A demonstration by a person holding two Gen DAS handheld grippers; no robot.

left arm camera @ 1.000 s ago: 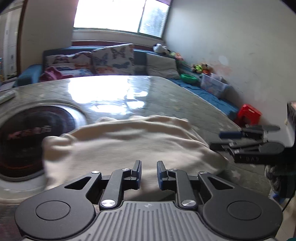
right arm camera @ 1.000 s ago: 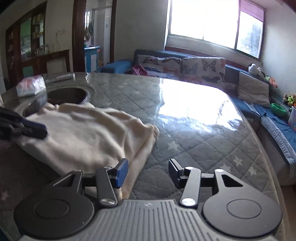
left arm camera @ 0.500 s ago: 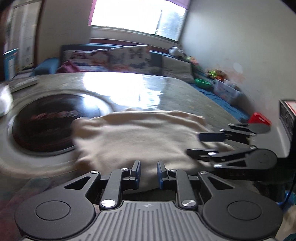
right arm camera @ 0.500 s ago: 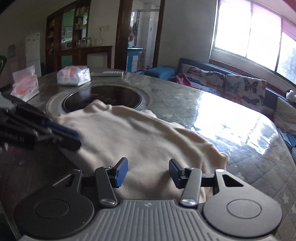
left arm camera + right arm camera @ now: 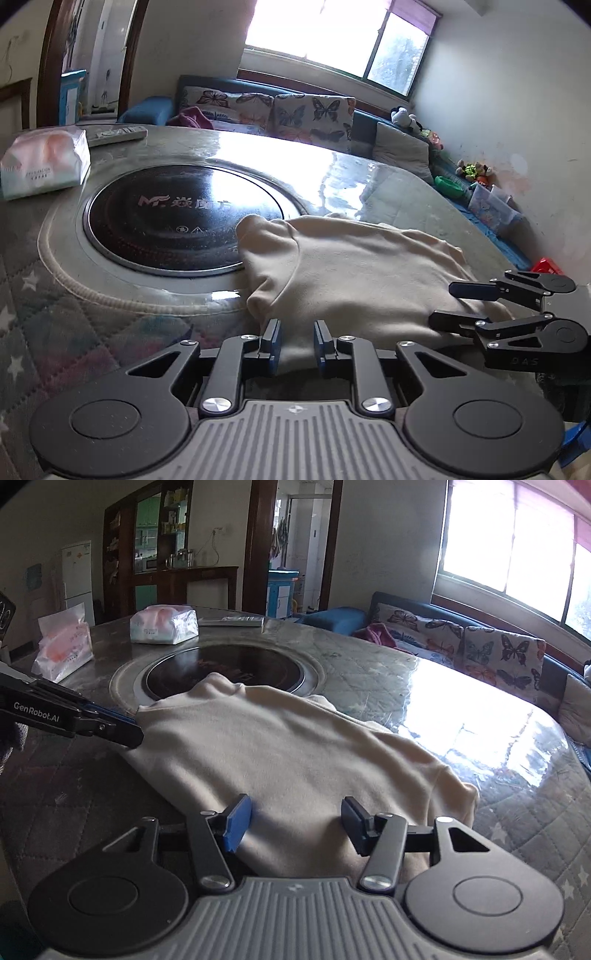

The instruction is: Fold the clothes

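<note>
Off by the wall past the table's far right edge you have a clear storage bin point(image 5: 493, 212) with small coloured things in it, too blurred to name, and a green bowl point(image 5: 448, 183) just beside it. On the table point(image 5: 517, 782) itself, two soft tissue packs point(image 5: 164, 626) sit near the far left edge, each showing pink and white through its wrapper, with a flat remote point(image 5: 232, 621) next to the nearer one. The cream garment point(image 5: 295, 760) lies near the table's near edge, spread in a rough slab with soft wrinkles, and one rounded corner laps onto the round black cooktop point(image 5: 173, 218) set into the table. Your left gripper point(image 5: 295, 341) has its jaws narrowed to a small gap around a bunched bit of the garment's near hem; whether it pinches the cloth you cannot tell. Your right gripper point(image 5: 293, 821) has its jaws set wide apart over the cloth's near edge, gripping nothing.
</note>
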